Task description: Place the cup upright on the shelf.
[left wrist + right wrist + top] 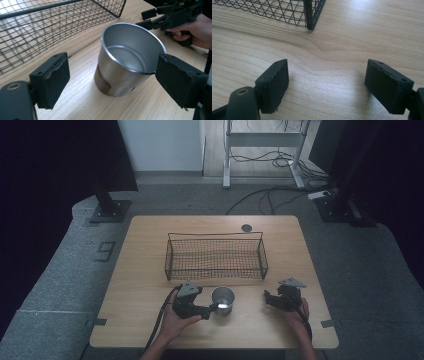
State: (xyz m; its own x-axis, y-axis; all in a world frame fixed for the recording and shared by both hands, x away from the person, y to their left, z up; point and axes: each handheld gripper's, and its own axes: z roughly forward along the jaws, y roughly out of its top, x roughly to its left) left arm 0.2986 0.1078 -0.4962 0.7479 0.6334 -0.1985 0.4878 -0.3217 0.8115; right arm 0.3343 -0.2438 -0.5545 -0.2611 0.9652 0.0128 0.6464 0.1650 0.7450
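We have the cup standing upright on the table near its front edge, about midway along it and just in front of the basket, which sits across the middle of the table with its long side facing us. Our left gripper is spread wide, one pad well clear of the cup's wall and the other pad close to the rim, perhaps just touching it; nothing is clamped yet. We judge that it is lined up this way so that closing would pinch the cup across its body, low enough to keep it from tipping. The cup's mouth faces up and it looks empty, so a lift into the basket behind it seems the likely aim. Our right gripper hovers low over bare wood toward the front right corner, just off the basket's near corner, its jaws parted and holding nothing; we take it as parked there to stay out of the left hand's path while remaining near enough to help.
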